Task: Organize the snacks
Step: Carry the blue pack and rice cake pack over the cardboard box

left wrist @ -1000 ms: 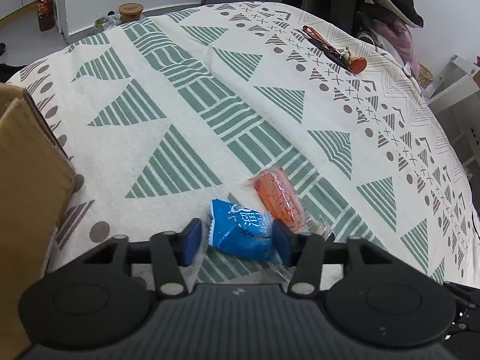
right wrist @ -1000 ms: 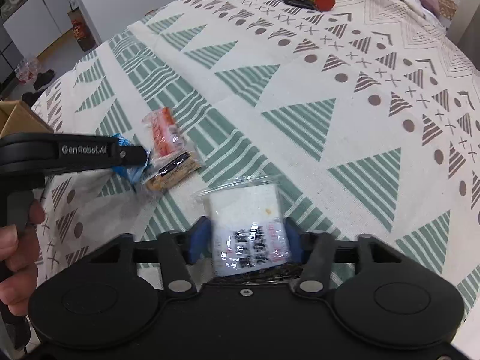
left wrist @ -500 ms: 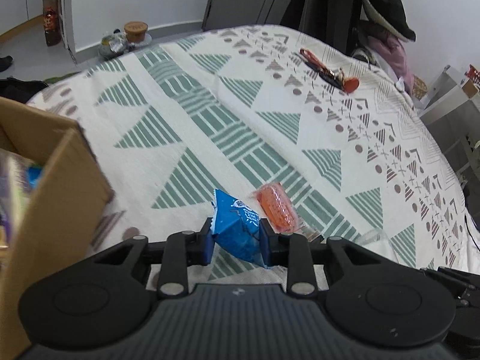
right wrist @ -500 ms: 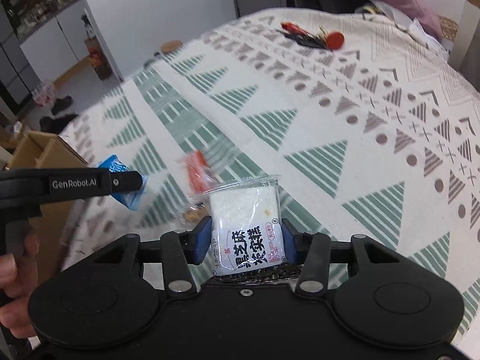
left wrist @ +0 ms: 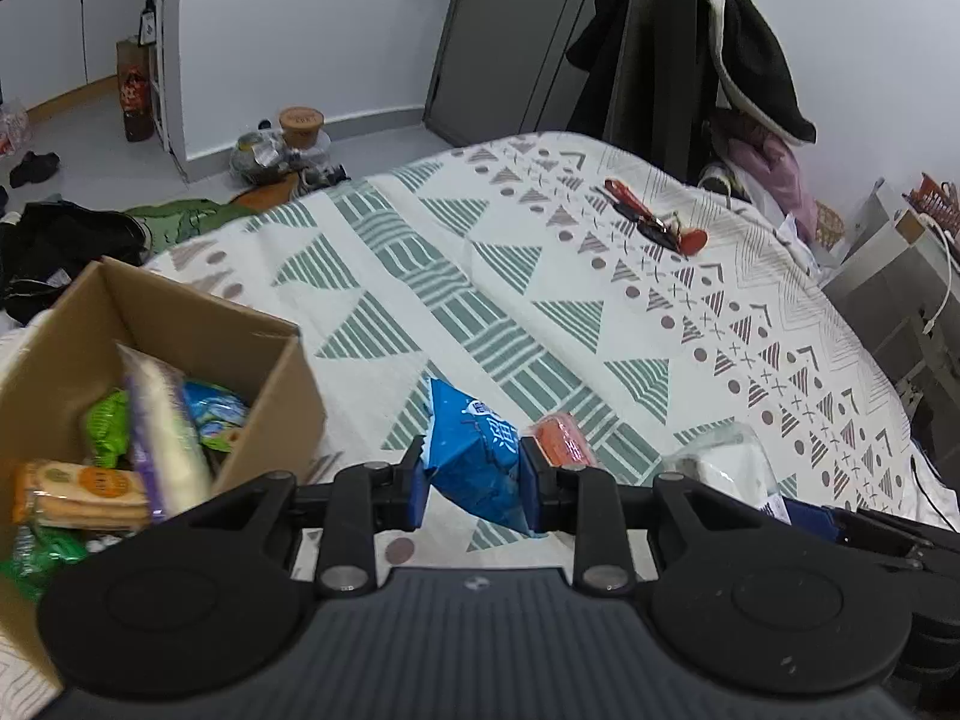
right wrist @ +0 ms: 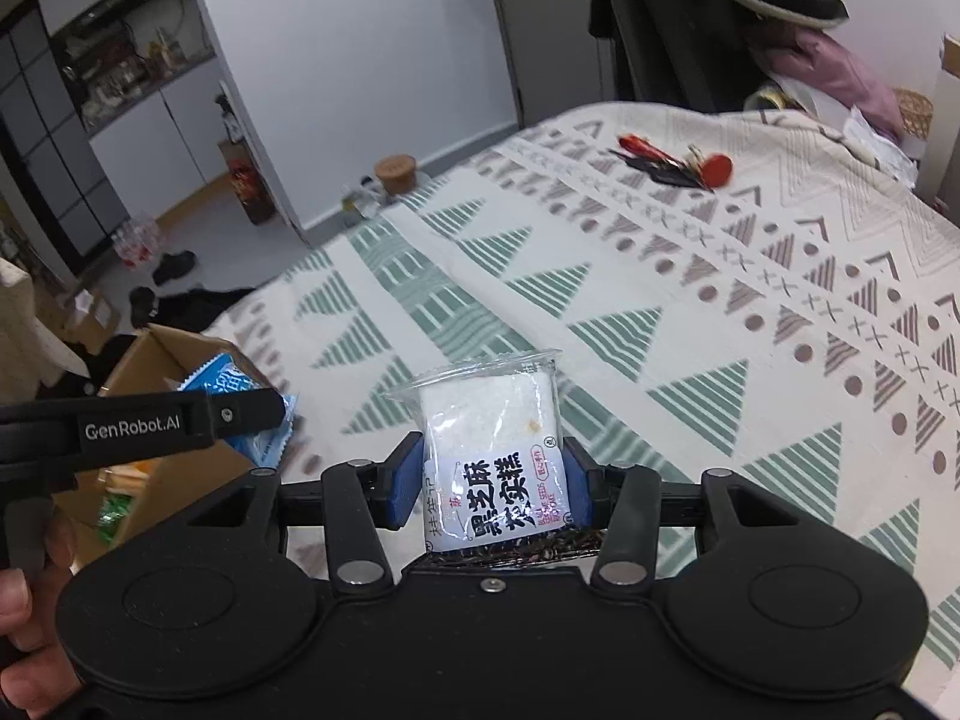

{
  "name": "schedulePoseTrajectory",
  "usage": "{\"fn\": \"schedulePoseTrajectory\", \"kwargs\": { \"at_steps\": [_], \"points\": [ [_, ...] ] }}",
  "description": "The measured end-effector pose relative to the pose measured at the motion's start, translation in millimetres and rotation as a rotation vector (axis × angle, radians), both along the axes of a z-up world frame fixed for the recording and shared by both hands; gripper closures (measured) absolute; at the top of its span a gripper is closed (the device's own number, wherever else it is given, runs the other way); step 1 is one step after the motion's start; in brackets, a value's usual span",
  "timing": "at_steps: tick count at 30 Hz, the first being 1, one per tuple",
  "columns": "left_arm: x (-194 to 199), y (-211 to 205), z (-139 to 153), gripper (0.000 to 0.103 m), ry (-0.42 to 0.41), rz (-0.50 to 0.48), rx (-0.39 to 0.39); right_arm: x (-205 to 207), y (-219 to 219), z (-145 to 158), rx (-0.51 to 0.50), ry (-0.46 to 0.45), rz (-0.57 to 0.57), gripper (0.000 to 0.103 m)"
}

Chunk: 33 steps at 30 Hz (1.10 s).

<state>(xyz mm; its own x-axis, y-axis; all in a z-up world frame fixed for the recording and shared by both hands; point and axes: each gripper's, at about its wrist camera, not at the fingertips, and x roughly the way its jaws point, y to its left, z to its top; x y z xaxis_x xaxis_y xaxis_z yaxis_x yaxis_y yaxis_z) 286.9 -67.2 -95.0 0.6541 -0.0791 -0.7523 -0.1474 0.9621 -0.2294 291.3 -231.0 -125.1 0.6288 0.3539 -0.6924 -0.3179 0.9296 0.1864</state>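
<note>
My left gripper (left wrist: 474,483) is shut on a blue snack packet (left wrist: 474,462), held up off the patterned cloth. To its left stands an open cardboard box (left wrist: 270,372) with several wrapped snacks inside. An orange-red packet (left wrist: 561,441) lies on the cloth just beyond my right finger. My right gripper (right wrist: 489,480) is shut on a clear packet of white cake with black print (right wrist: 492,450), lifted above the cloth. In the right wrist view the left gripper (right wrist: 240,414) with the blue packet (right wrist: 240,387) hangs by the box (right wrist: 150,354) at the left.
A red and black bundle (left wrist: 654,222) lies far back on the cloth-covered surface (left wrist: 420,276). Clothes and jars sit on the floor beyond the far edge. A dark coat (left wrist: 720,72) hangs at the back. A person's hand (right wrist: 24,630) grips the left tool.
Both grippers have risen off the cloth with their packets. The left closed on the blue packet and swung left, so the box's inside has come into view.
</note>
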Motion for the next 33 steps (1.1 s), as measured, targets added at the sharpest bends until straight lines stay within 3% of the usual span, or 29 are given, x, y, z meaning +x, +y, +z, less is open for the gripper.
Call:
{"fn": "schedulePoseTrajectory", "kwargs": {
  "at_steps": [18,33],
  "points": [
    [-50,43,51,0.074,-0.076,0.070,0.032,-35,57,42,0.051,-0.100,0.093,0.057],
    [-80,89,66,0.074,-0.111,0.138,0.020,-54,97,48,0.075,-0.129,0.153,0.057]
  ]
}}
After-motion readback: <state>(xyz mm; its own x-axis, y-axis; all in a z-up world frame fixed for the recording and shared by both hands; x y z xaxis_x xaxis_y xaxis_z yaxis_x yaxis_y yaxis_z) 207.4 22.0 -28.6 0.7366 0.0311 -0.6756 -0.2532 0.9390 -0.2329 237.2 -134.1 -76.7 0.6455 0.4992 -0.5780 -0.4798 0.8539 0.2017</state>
